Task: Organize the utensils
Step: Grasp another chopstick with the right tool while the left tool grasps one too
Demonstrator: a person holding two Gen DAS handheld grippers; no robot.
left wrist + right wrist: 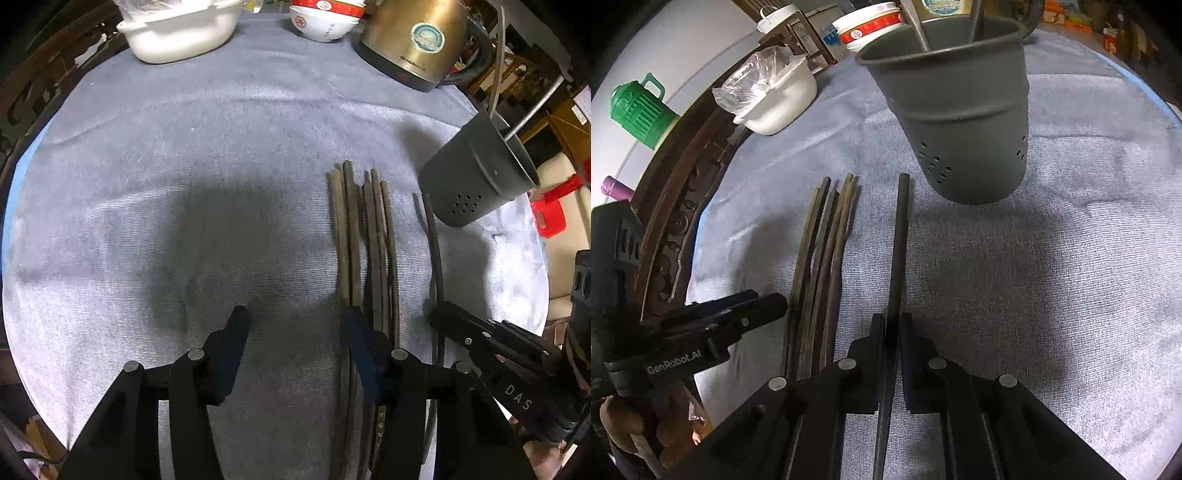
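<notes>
So the grey-cloth surface [221, 155] has the dark utensil holder [964, 110] standing at the back. The chopstick bundle [369, 240] lies beside my left fingers [295, 321], which are spread, the right one touching it. My right fingers [894, 328] are pinching a single chopstick [900, 240].

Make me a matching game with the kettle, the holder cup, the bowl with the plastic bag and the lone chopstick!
Things:
1. kettle
2. utensil holder
3. bowl with plastic bag
4. single chopstick

Descriptions:
A. white
B. pinched in the right hand-held gripper
C. gold-coloured
D. dark grey with holes

Pairs: 1-C, 2-D, 3-A, 4-B
</notes>
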